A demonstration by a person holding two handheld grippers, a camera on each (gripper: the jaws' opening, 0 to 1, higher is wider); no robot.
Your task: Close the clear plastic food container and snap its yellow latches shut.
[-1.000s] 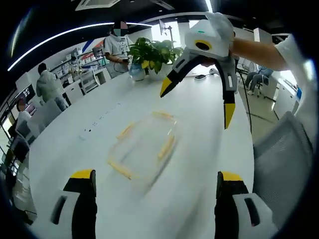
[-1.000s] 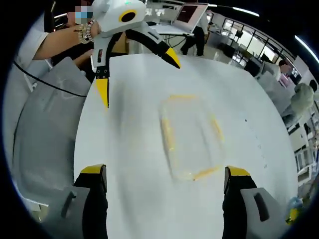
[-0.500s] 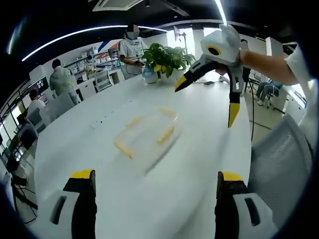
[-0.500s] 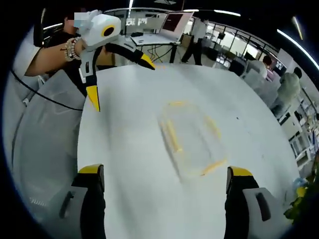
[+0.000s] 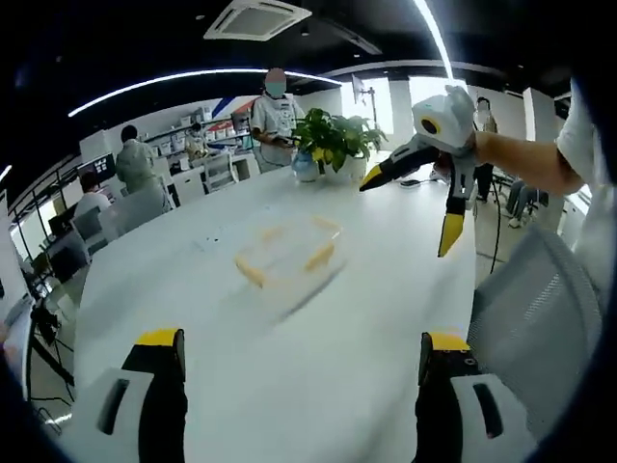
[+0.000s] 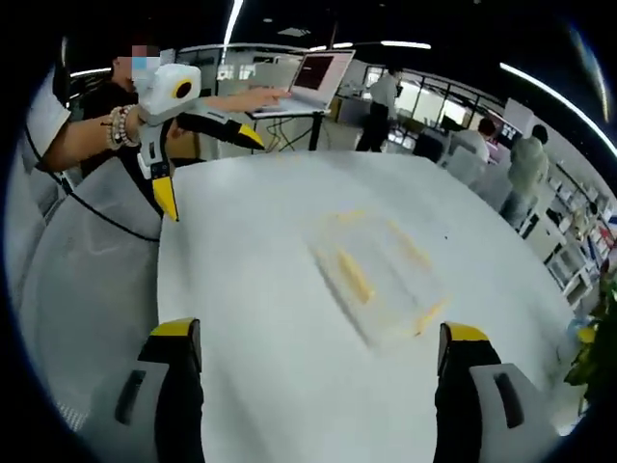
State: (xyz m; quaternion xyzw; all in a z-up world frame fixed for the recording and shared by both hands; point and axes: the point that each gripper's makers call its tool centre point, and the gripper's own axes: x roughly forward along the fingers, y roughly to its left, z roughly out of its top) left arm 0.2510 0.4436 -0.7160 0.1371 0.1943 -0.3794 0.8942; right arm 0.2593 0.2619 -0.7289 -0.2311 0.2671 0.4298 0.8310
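Pulled back and lifted: clear food container [image 5: 287,254] [image 6: 381,275] smaller, farther across white table [image 5: 289,367]. Left gripper [image 5: 299,386] and right gripper [image 6: 313,386] spread wide, empty. Beyond, potted plant [image 5: 333,140]. Risk: blurred yellow latches [image 6: 355,274] hard to target, missed on approach.

an open-plan office, it seems: a long white table [image 5: 289,367], a potted plant [image 5: 333,140], an open laptop [image 6: 313,77], and seated people [image 5: 135,164] at blurry desks.
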